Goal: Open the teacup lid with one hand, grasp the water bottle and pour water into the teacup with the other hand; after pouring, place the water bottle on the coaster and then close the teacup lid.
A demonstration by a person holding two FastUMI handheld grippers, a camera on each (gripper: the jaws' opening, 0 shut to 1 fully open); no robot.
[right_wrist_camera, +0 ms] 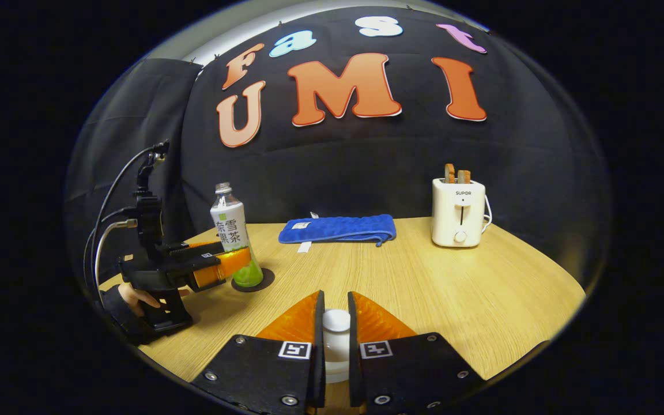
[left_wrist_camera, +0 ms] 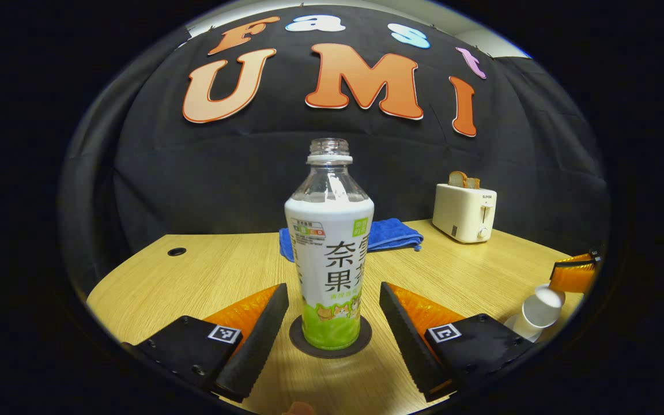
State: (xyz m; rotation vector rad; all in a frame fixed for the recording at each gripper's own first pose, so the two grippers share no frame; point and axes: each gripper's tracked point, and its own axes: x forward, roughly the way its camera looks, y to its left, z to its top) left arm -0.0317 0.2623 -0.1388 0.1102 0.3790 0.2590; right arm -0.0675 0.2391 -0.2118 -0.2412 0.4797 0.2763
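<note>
**Bottle on the coaster, lid pinched in your right gripper**

Your right gripper [right_wrist_camera: 336,346] sits nearest the lens in the right gripper view, its two fingers drawn narrow and pressing on either side of a white teacup lid [right_wrist_camera: 336,321], knob upward. Below the lid a pale shape runs down between the fingers; you cannot tell from here whether it is the cup itself.

Your left gripper [left_wrist_camera: 332,328] is spread wide in the left gripper view, one finger on each side of the water bottle [left_wrist_camera: 330,253] with a gap on both sides, touching nothing. That bottle stands upright with its cap off, its base on the dark round coaster [left_wrist_camera: 330,340] on the wooden table [left_wrist_camera: 193,271].

At the right edge of the left gripper view you see the white teacup [left_wrist_camera: 539,311] low on the table, beside your other gripper.

From the right gripper view, your hand [right_wrist_camera: 142,297] grips the left gripper's handle at the table's left side, fingers flanking the bottle's lower part.

Behind, a folded blue towel [right_wrist_camera: 338,229] lies near the back edge, and a white toaster [right_wrist_camera: 459,212] with bread in its slots stands to the right, well apart from the bottle.
</note>
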